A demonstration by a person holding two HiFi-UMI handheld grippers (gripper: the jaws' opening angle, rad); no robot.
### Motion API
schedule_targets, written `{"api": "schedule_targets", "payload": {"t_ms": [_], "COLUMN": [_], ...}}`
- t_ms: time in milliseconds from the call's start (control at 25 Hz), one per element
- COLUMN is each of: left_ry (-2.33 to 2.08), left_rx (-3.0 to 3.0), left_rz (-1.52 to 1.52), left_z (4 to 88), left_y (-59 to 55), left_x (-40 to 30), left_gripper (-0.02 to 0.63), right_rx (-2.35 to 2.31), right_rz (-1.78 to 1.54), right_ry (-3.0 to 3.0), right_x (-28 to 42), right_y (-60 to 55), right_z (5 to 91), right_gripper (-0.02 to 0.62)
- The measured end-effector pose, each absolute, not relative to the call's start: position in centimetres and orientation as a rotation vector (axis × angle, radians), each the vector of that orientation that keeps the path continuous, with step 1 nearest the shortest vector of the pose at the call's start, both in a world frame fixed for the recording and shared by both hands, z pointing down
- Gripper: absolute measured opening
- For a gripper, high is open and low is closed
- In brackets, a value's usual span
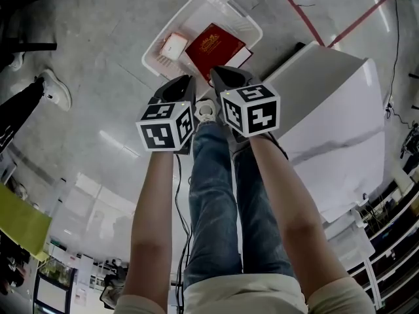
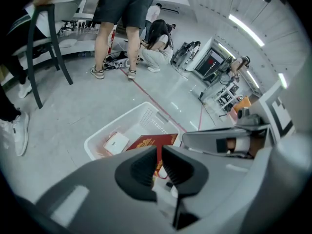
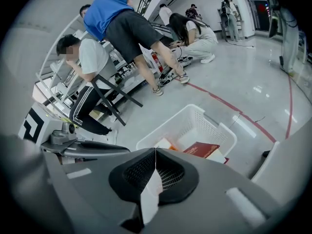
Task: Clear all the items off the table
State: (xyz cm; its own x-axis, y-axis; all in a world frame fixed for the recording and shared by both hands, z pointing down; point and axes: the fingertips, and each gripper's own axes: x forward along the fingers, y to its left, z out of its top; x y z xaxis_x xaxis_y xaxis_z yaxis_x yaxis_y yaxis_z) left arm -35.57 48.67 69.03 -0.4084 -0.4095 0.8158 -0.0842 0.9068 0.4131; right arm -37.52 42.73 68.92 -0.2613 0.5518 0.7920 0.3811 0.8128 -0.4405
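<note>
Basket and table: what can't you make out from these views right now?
Basket near edge: head view, behind left gripper and right gripper; gripper views, behind the jaws.
Book title: too small in every view.
White box beside it: too small to identify.
Table: head view, one side behind the right gripper and arm.

We see a dark red hardcover book (image 1: 213,48) with gold lettering lying flat in the white perforated plastic basket (image 1: 243,17) on the floor (image 1: 98,97), a small white box (image 1: 173,46) just beside it.
</note>
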Motion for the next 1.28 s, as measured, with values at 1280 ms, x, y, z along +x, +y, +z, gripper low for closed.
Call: {"api": "schedule_targets", "payload": {"t_ms": [1280], "left_ry": [-2.04], "left_rx": [0.478], "left_rz": [-0.307], "left_z": [58.8], "left_y": [41.0], "left_x": [-30.9], "left_gripper": [0.009], "right_rx": [-0.629], "right_rz": [0.3], "right_ry": [-2.043], "right_x": [-32.1], "right_y": [36.4], "right_z": [57.9], "right_gripper": [0.0]}}
